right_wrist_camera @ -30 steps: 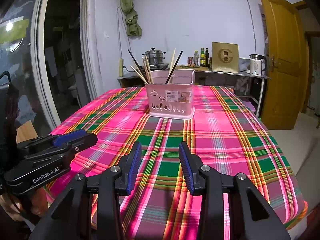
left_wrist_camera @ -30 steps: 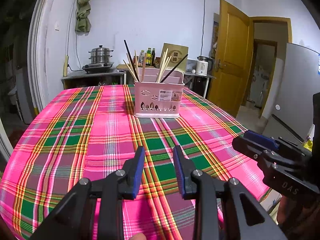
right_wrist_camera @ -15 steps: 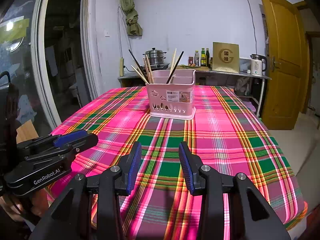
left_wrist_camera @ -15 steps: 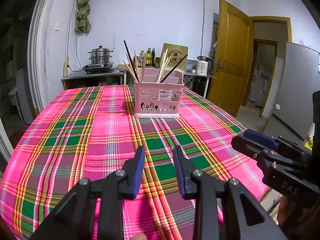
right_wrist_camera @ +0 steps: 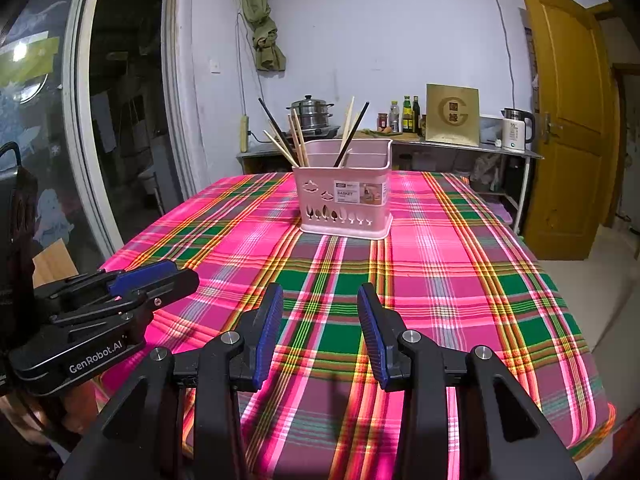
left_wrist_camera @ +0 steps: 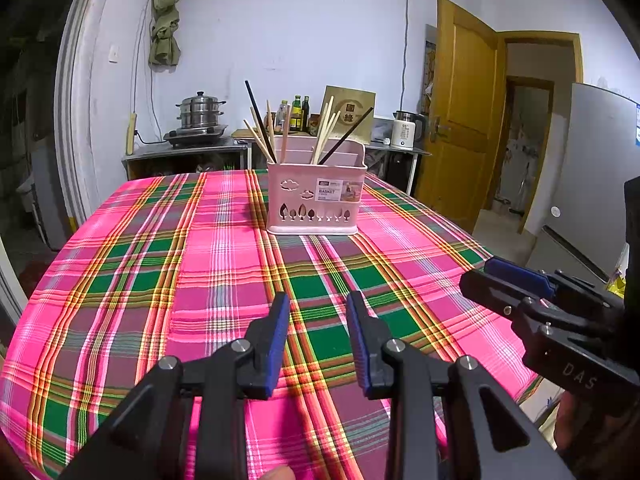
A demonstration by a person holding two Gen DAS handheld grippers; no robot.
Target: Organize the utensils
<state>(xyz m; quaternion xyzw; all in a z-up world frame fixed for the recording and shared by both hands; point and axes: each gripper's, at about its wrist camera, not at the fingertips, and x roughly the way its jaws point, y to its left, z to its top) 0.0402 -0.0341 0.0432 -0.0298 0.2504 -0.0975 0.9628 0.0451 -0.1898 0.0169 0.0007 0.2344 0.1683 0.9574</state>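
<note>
A pink utensil basket (left_wrist_camera: 316, 198) (right_wrist_camera: 345, 200) stands upright on the far middle of the table. Several wooden and black chopsticks (left_wrist_camera: 272, 128) (right_wrist_camera: 288, 136) stick out of its compartments. My left gripper (left_wrist_camera: 318, 304) hovers over the near part of the tablecloth, open, nothing between its blue pads. My right gripper (right_wrist_camera: 320, 296) hovers beside it, open a little wider and likewise empty. Each gripper shows in the other's view: the right gripper (left_wrist_camera: 496, 276) at the right edge, the left gripper (right_wrist_camera: 160, 276) at the left edge.
The table (left_wrist_camera: 132, 280) (right_wrist_camera: 500, 280) wears a pink, green and yellow plaid cloth. Behind it a steel counter (left_wrist_camera: 188, 152) carries a steamer pot (left_wrist_camera: 199, 114), bottles, a gold box and a white kettle (right_wrist_camera: 516, 130). A wooden door (left_wrist_camera: 460, 120) stands at the right.
</note>
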